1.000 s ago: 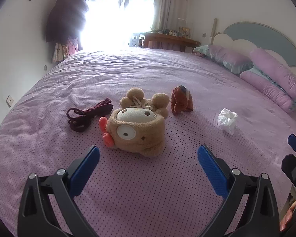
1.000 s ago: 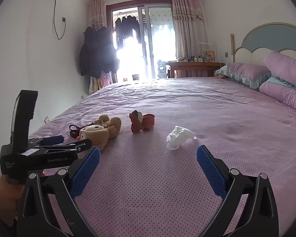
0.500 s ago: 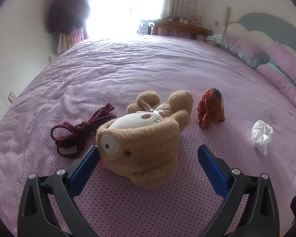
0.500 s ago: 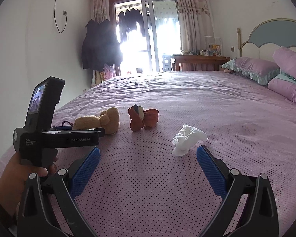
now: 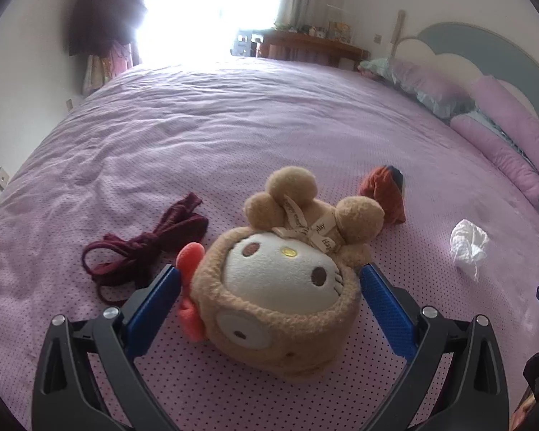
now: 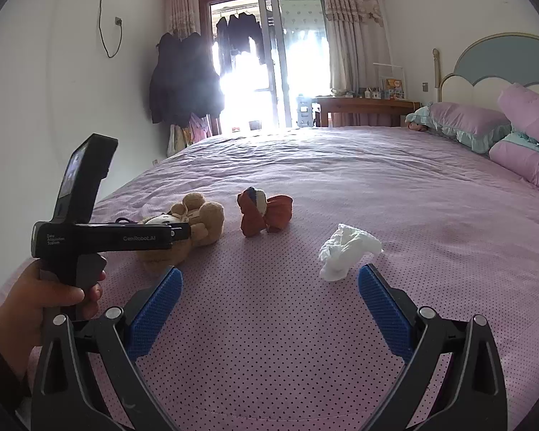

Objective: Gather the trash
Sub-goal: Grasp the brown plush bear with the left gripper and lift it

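Left tongs (image 5: pixel 269 280) spread wide around a fuzzy round-headed plush (image 5: pixel 280 287), not squeezing it. Right tongs (image 6: pixel 269 287) gaping too, empty. Crumpled white tissue (image 6: pixel 346 251) sits on the dotted purple bedspread (image 6: pixel 341 165), just past the right tongs' right-hand finger.

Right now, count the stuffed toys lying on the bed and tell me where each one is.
2. The tan plush toy lies between the left gripper fingers, beside the maroon cord. The small reddish-brown plush lies just beyond it, toward the pillows. None seems hidden.
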